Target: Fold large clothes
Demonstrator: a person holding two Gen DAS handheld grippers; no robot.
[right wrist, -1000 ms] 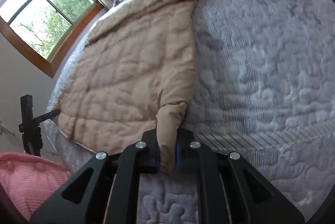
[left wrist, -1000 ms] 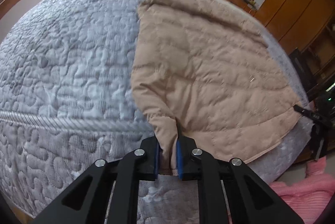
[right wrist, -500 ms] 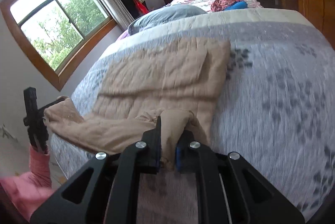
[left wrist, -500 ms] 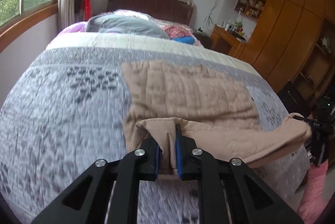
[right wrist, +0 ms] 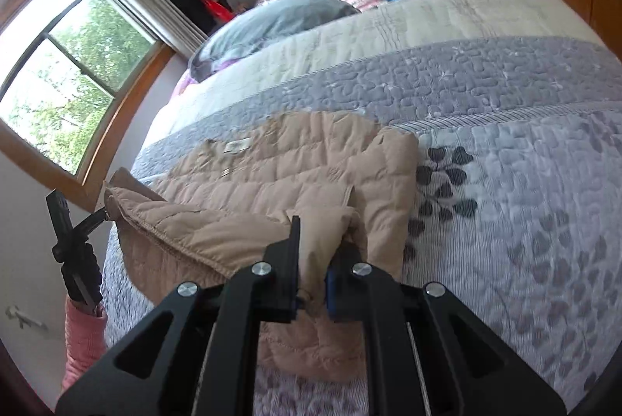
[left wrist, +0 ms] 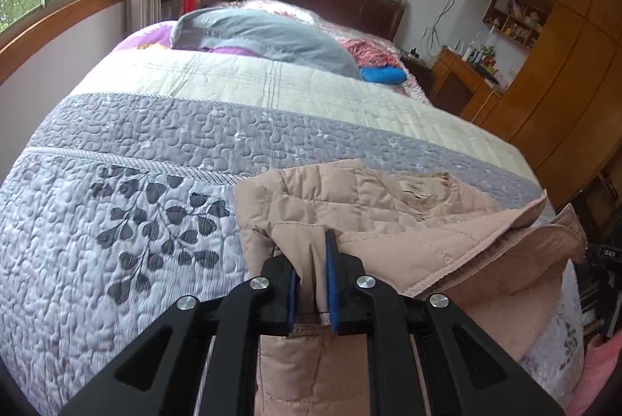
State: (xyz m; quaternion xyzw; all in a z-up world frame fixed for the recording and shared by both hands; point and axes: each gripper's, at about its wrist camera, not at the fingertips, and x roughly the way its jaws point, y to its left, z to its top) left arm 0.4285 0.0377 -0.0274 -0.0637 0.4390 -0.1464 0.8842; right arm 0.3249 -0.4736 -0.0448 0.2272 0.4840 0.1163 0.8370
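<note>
I tilt my left gripper (left wrist: pixel 313 274) and right gripper (right wrist: pixel 313 260) downward, each clamped on a hem corner of the beige quilted jacket (left wrist: pixel 388 206) above the lavender bedspread (left wrist: pixel 116 241).

The beige quilted padded jacket (left wrist: pixel 373 198) lies on the bed, its near edge lifted and folded over toward its far part.

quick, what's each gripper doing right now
left gripper: closed on a corner of the tan quilted jacket
right gripper: closed on another corner of the same jacket
</note>
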